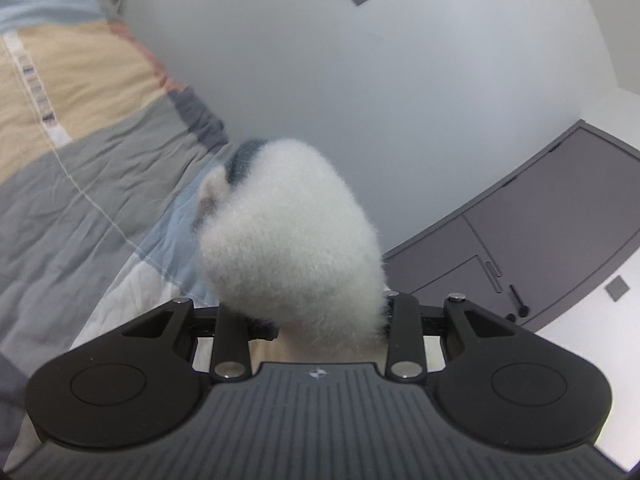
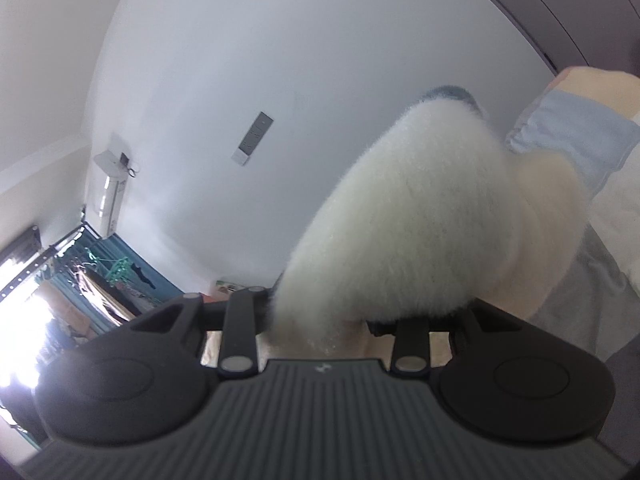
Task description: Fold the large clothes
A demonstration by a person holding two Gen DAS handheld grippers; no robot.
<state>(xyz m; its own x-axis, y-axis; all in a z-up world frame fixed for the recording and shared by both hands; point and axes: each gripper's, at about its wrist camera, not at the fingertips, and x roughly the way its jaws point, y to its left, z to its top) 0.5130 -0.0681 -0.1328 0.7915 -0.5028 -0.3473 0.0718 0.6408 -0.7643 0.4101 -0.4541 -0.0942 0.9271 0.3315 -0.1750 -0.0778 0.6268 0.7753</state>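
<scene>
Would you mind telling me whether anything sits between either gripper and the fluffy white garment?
Nothing visible does. In the left wrist view the fluffy white garment bunches up right out of the left gripper, and the right wrist view shows the same at the right gripper. The fingertips are buried in fabric, above the patchwork quilt.

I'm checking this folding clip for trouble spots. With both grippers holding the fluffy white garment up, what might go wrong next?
1. The white garment bunches in front of each camera and hides the fingertips, so a slipping grip could go unnoticed.
2. It hangs close to the patchwork quilt; it might drag or snag when lowered.
</scene>
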